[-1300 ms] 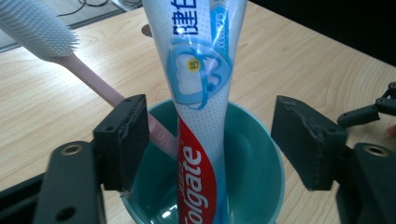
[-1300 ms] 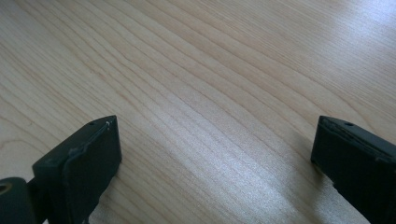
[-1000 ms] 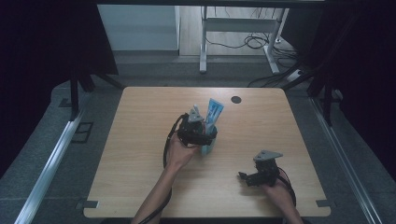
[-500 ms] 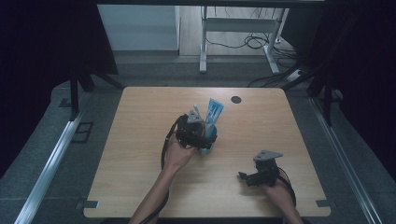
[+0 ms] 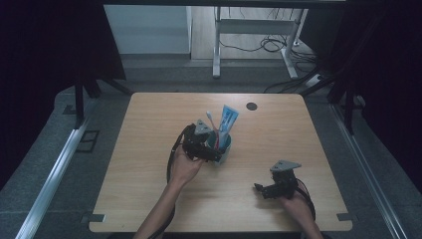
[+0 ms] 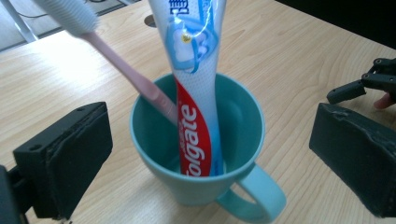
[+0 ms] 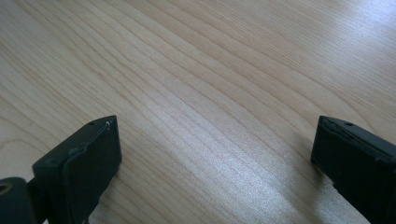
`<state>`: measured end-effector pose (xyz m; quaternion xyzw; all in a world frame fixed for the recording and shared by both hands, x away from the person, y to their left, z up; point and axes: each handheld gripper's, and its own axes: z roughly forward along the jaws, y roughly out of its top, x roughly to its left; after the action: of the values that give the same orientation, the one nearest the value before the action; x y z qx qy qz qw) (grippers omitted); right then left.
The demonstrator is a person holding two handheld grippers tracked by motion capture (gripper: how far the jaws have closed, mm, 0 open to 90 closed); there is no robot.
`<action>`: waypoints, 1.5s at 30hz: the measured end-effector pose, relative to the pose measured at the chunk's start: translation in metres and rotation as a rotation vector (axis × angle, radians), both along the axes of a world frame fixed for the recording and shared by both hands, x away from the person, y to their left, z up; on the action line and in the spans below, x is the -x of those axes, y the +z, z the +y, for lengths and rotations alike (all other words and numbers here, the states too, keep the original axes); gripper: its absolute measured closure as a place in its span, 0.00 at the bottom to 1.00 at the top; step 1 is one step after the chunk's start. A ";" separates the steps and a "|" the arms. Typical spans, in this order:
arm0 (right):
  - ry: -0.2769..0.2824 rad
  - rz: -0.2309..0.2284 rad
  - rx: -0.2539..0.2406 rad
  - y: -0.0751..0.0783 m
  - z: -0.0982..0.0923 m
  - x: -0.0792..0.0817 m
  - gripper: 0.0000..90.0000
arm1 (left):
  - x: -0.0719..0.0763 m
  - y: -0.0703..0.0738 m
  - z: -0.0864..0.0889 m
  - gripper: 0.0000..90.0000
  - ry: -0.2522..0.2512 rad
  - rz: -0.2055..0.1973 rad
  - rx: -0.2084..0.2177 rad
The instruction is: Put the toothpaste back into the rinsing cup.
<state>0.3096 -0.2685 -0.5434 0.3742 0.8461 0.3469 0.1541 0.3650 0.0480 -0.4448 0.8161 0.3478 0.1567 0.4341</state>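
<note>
My left gripper (image 6: 205,154) had just been opening; jaws stood wide either side of the teal mug (image 6: 196,140), clear of it. Right gripper (image 7: 215,154) gaped over bare table (image 7: 210,70).

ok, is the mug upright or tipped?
Upright. The teal mug stands on its base on the table, rim up, with the toothpaste tube and toothbrush standing in it.

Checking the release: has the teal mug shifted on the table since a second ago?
No. The teal mug sits at the same spot below the table's dark round hole, between the left gripper's open fingers.
</note>
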 end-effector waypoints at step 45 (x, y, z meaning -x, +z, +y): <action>-0.002 0.000 -0.002 0.000 0.000 0.000 0.01 | 0.042 -0.016 0.073 0.01 0.077 0.017 0.011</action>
<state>0.3096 -0.2683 -0.5435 0.3752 0.8453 0.3477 0.1542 0.3229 0.1213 -0.4605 0.8010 0.3836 0.1645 0.4292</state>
